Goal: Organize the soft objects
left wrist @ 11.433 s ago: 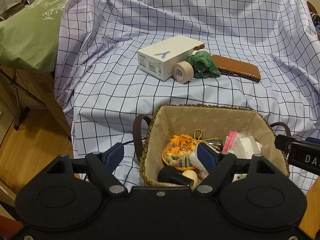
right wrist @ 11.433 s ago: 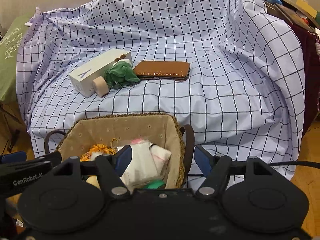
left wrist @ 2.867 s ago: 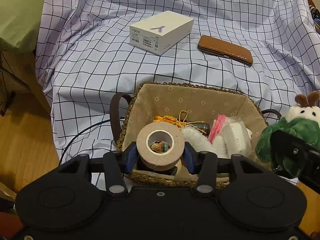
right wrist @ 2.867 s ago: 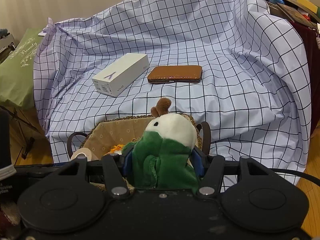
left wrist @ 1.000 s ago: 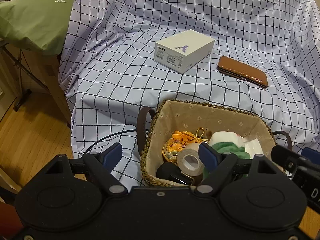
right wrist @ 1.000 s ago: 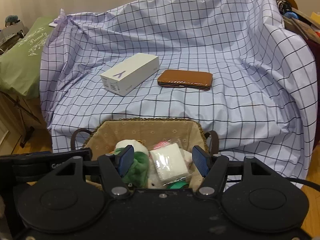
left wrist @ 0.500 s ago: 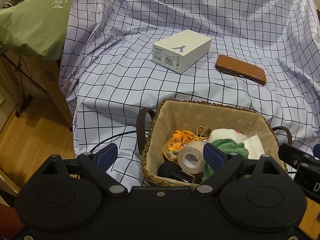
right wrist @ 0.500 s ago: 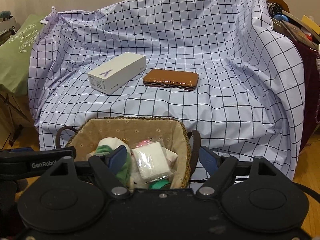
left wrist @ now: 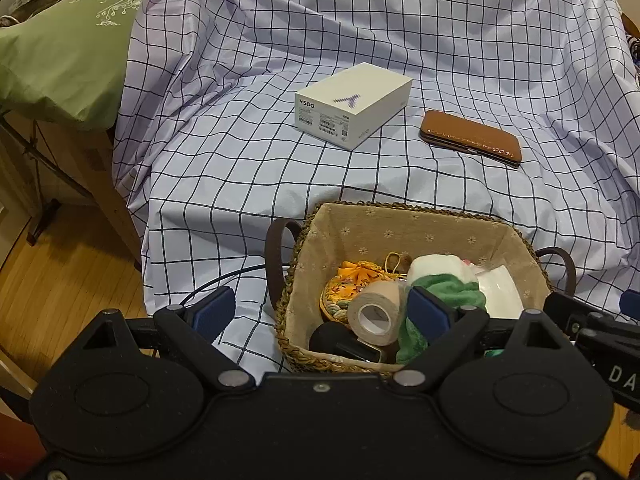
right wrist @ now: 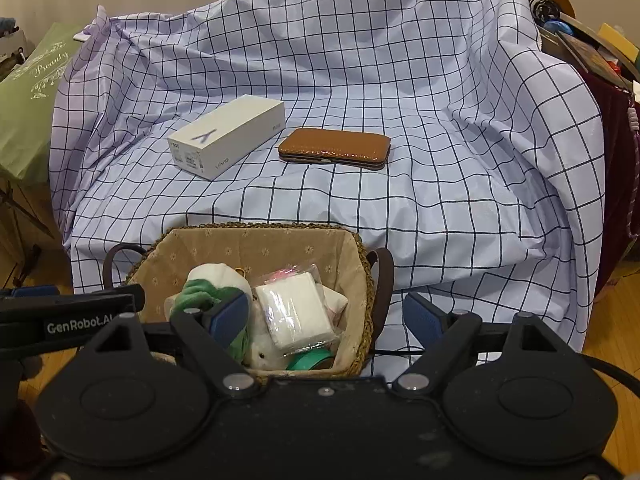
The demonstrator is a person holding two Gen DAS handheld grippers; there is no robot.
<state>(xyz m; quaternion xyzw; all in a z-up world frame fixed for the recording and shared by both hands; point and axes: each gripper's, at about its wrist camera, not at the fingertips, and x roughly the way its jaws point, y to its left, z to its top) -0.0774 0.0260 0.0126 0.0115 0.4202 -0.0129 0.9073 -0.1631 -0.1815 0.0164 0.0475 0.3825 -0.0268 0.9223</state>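
While I watched through the left wrist camera, my left gripper (left wrist: 316, 312) hung over the near rim of the woven basket (left wrist: 400, 210), its jaws spread wide and gripping nothing. Inside the basket lay the roll of beige tape (left wrist: 376, 312), resting against an orange embroidered pouch (left wrist: 348, 284) and the green-and-white plush toy (left wrist: 440, 280), with a plastic-wrapped white packet (left wrist: 500, 292) on the far side. Beyond, a white phone box (left wrist: 352, 104) and a brown leather case (left wrist: 472, 138) sat well apart on the checked sheet (left wrist: 240, 160).

Through the right wrist camera, my right gripper (right wrist: 326, 316) had its jaws opening, pressing on nothing; the plush toy (right wrist: 204, 288) lay in the basket (right wrist: 256, 228) beside its left finger, the packet (right wrist: 296, 312) between the fingers.
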